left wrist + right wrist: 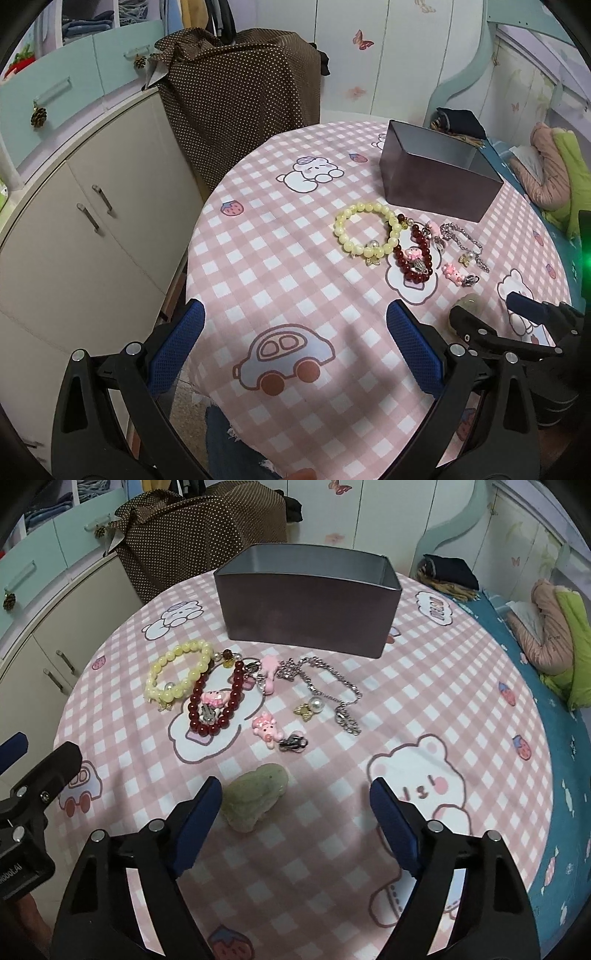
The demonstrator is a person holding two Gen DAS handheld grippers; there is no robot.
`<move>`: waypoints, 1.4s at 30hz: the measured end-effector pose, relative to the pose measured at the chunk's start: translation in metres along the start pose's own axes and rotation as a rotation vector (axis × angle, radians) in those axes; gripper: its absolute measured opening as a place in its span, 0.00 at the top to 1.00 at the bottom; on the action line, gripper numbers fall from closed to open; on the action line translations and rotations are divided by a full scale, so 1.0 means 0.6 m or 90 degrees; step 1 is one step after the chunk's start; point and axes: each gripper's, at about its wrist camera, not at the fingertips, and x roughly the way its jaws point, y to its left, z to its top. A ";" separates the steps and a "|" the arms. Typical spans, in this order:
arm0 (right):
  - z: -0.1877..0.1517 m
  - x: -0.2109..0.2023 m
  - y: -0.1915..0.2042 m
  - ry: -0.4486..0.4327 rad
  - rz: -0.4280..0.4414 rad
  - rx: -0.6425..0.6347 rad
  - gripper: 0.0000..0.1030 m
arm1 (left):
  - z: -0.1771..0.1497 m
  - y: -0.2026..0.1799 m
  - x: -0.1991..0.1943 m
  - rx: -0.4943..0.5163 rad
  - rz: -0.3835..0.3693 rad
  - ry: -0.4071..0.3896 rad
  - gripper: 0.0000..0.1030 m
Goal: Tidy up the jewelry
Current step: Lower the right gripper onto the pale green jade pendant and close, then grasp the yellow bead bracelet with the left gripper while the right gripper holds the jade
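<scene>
Right tongs (291, 805) spread wide, grasping nothing, low over the pink checked counter (424, 686). Pale green carved stone pendant (255, 797) lying flat just ahead of them, toward the left pad (199, 819) and close beside it; cannot tell whether touching. Long axis slanted, near end down-left, far end up-right toward the grey open rectangular tin box (310, 616). Not centred in the gap: a shift left likely needed before closing.

Left tongs (295, 350) also released, empty, hovering over the car print at the counter's near edge. Pendant (467, 304) well off to their right, half hidden behind the right tool. Right hand judged clearly nearer.

Rest of jewelry between pendant and box: yellow bead bracelet (177, 672), dark red bead bracelet (218, 705), silver chain (332, 694), pink figure clips (264, 727). Box interior only partly visible; contents unclear.
</scene>
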 end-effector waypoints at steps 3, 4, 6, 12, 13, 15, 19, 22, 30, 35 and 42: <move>0.002 0.004 0.006 0.006 0.012 0.002 0.39 | 0.001 -0.001 0.006 0.002 -0.001 0.003 0.04; 0.001 0.006 0.009 0.009 0.013 0.002 0.41 | 0.002 -0.001 0.008 0.002 -0.002 0.005 0.04; 0.001 0.007 0.014 0.005 0.002 -0.003 0.45 | 0.003 -0.001 0.010 0.000 -0.005 0.005 0.04; -0.003 0.002 -0.003 -0.003 0.010 0.008 0.57 | 0.007 0.000 0.012 -0.001 -0.006 0.003 0.04; -0.006 -0.001 -0.008 -0.005 0.020 0.012 0.57 | 0.007 0.000 0.012 -0.001 -0.006 0.003 0.04; -0.011 -0.006 -0.014 -0.009 0.030 0.014 0.54 | 0.007 0.000 0.012 -0.001 -0.007 0.003 0.04; -0.022 -0.021 -0.016 -0.016 0.035 -0.004 0.43 | 0.007 -0.004 0.012 0.001 -0.008 0.001 0.04; -0.025 -0.008 -0.010 -0.005 0.026 -0.005 0.44 | 0.008 -0.009 0.015 0.003 -0.012 0.004 0.04; -0.021 -0.004 -0.010 -0.015 0.003 -0.016 0.60 | 0.005 -0.014 0.013 0.007 -0.013 0.003 0.04; -0.024 -0.008 -0.017 -0.017 0.020 -0.021 0.60 | 0.008 -0.016 0.014 0.010 -0.014 0.004 0.04; -0.027 -0.016 -0.034 -0.021 0.029 -0.009 0.60 | 0.020 -0.029 0.020 0.020 -0.025 0.006 0.05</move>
